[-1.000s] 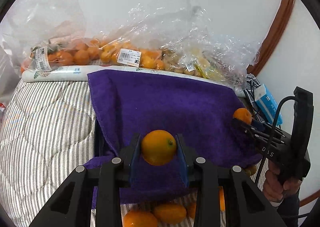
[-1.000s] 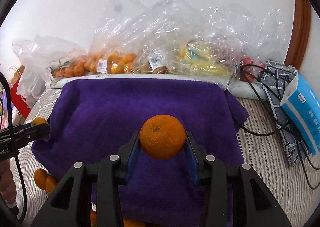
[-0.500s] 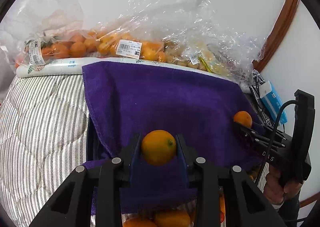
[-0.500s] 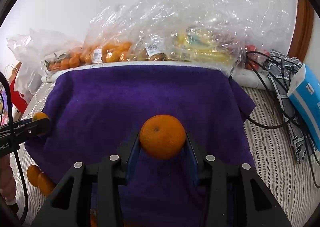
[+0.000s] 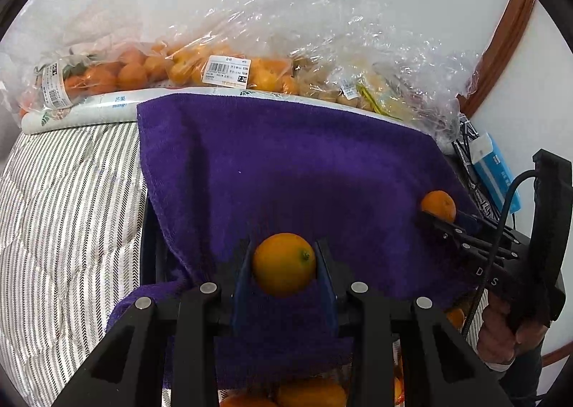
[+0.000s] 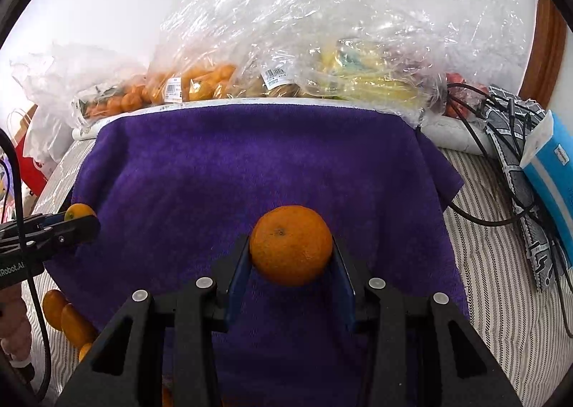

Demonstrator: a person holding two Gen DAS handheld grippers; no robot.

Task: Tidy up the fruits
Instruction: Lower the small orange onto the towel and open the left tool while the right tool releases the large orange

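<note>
My left gripper [image 5: 284, 253] is shut on a small yellow-orange citrus fruit [image 5: 284, 263] and holds it over the near edge of a purple towel [image 5: 286, 163]. My right gripper [image 6: 290, 245] is shut on a larger orange mandarin [image 6: 290, 245] above the towel [image 6: 250, 174]. Each gripper shows in the other's view: the right one with its mandarin [image 5: 437, 205] at the towel's right edge, the left one with its small fruit [image 6: 77, 210] at the left edge. Clear bags of oranges [image 5: 172, 66] and other fruit [image 6: 358, 63] lie behind the towel.
Loose oranges lie off the towel's near edge [image 5: 308, 394] and near left corner [image 6: 61, 314]. Striped bedding [image 5: 64, 210] surrounds the towel. A blue box [image 6: 551, 170], black cables [image 6: 483, 220] and a patterned cloth lie to the right. A white wall stands behind.
The left gripper has sunk slightly toward the towel with its fruit. Both grips are unchanged, and the right gripper has stayed roughly in place.
</note>
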